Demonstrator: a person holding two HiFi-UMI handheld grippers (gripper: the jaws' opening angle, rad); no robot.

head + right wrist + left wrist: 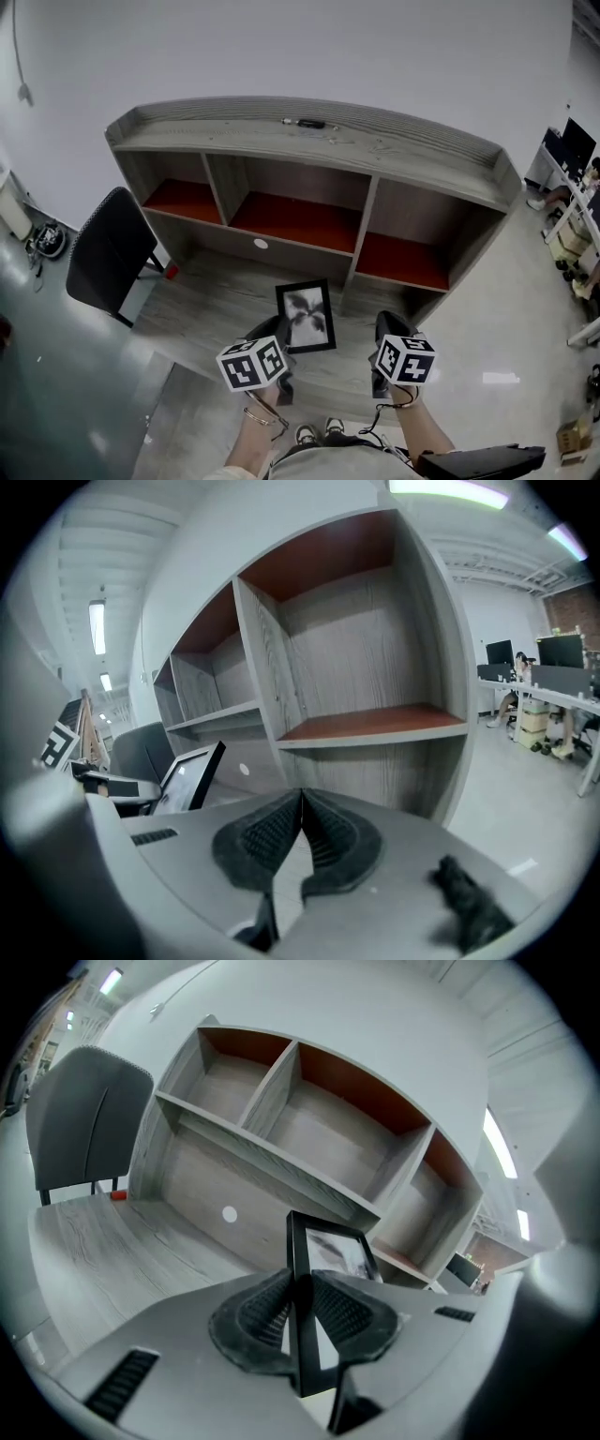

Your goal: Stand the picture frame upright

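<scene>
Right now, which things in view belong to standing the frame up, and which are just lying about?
Job in hand:
picture frame, clamped edge-on in the left gripper
desk
right gripper, shut and empty

Lying about:
black chair
small dark object on top of the hutch

The right gripper (302, 797), jaws pressed together on nothing, faces the shelf unit (375, 649); the picture frame (190, 778) tilts before its lower left.
</scene>
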